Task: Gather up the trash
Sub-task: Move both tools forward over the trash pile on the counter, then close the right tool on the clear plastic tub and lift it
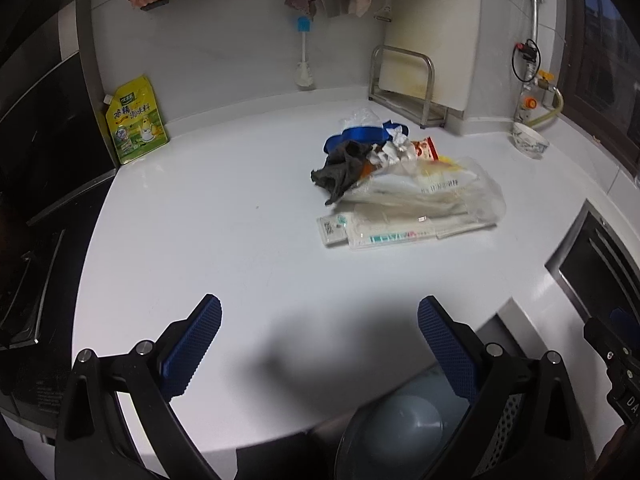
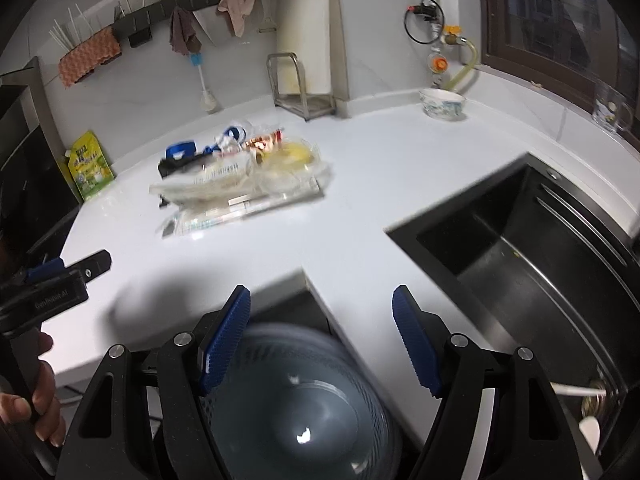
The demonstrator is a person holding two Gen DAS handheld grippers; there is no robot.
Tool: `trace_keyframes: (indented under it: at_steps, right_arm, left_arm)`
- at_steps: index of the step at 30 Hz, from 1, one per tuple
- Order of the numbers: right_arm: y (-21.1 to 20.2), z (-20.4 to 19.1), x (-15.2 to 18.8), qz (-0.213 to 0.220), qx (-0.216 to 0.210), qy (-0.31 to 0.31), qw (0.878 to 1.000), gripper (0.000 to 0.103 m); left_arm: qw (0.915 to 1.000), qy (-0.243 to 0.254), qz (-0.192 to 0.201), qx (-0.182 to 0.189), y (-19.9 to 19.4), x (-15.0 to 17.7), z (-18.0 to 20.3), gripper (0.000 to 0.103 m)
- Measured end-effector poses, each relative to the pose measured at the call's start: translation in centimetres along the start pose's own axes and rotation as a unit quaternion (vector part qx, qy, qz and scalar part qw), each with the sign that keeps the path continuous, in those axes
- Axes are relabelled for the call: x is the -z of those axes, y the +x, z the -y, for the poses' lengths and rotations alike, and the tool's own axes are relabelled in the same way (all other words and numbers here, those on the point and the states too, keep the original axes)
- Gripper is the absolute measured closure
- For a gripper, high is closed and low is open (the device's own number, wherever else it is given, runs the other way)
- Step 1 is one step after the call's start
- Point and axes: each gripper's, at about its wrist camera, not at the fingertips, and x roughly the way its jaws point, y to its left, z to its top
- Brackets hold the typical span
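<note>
Both claws, the left gripper and right gripper, hang wide open and empty near the counter edge above the bin, likely readying a sweep of the trash pile heaped at one o'clock.

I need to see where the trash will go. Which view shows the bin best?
The right wrist view: the round mesh-walled bin fills the space between the open tongs, showing its bottom, though blurred. The left wrist view shows only part of it, cut off by the counter edge and one finger.
</note>
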Motion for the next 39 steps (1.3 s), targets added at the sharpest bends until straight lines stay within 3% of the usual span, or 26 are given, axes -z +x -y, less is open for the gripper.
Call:
trace_keyframes:
  at_steps: [8, 16, 29, 39]
  right_arm:
    - [5.1, -0.8, -5.6, 0.001, -0.008, -0.015, 1.0, 0.03]
    - [11.2, -0.2, -10.8, -0.043, -0.03, 0.015, 0.999, 0.026]
    - [18.3, -1.1, -13.3, -0.128, -0.07, 0.06, 0.987, 0.026]
    - [20.3, -2.6, -13.2, -0.153, -0.05, 0.037, 0.986, 0.026]
  left_arm:
    - [0.9998, 0.008, 0.008, 0.018, 3.7, -2.6, 1.5, 0.006]
    - [0.9989, 0.017, 0.007, 0.042, 5.9, -4.0, 2.6, 0.006]
    - [0.9989, 0.016, 0.004, 0.043, 7.0, -4.1, 1.5, 0.006]
    - [0.9989, 0.015, 0.007, 0.043, 7.1, -4.1, 1.2, 0.006]
